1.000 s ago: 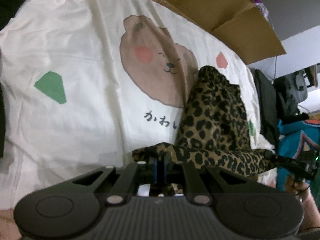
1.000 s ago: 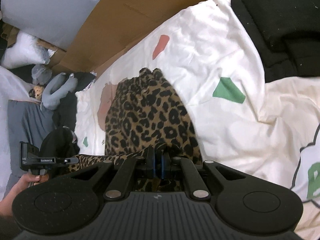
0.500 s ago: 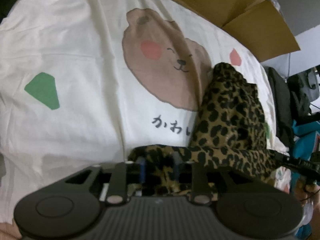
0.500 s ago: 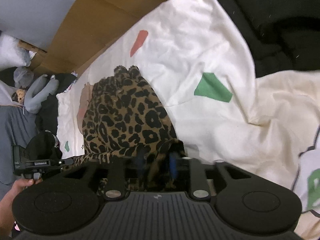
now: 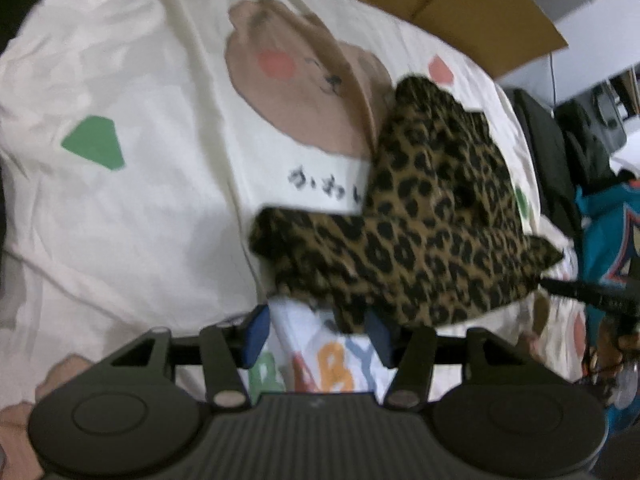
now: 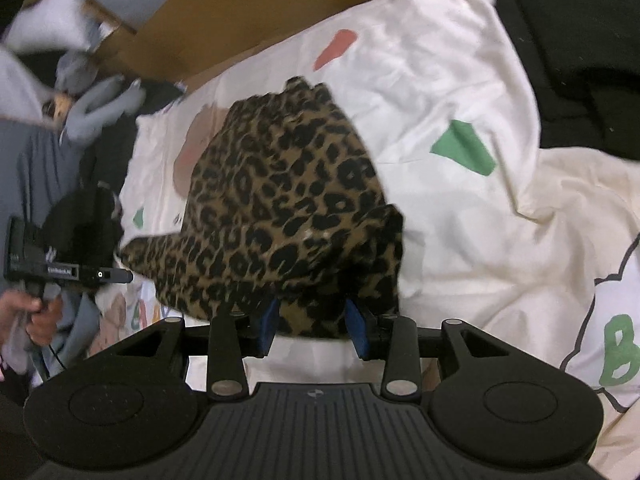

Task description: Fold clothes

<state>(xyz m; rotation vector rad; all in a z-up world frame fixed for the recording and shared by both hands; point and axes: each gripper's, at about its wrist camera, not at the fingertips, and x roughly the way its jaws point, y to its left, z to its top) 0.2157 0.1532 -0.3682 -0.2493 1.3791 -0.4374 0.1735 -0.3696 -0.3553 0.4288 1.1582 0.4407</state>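
Note:
A leopard-print garment (image 5: 424, 224) (image 6: 280, 196) lies folded on a cream bedsheet (image 5: 140, 208) (image 6: 460, 220). My left gripper (image 5: 318, 334) hovers at the garment's near edge with its jaws opening. The printed sheet shows between its blue pads (image 5: 256, 330), and a cloth corner hangs by the right pad without being pressed. My right gripper (image 6: 312, 326) is also opening. The garment's hem drapes loosely between its blue pads (image 6: 267, 324). In each wrist view the opposite gripper sits at the garment's far corner: the right gripper (image 5: 592, 292), the left gripper (image 6: 60, 272), the latter held by a hand (image 6: 36, 316).
Brown cardboard (image 5: 460, 4) (image 6: 260, 4) borders the bed's far side. Black clothing (image 6: 580, 60) is piled at the upper right, and a grey plush toy (image 6: 92, 100) lies at the left. A teal garment (image 5: 612, 240) hangs beyond the bed's right edge.
Both grippers were shut on the garment's hem and have since opened. The hem has dropped onto the garment and the sheet. Both grippers have drawn back a little.

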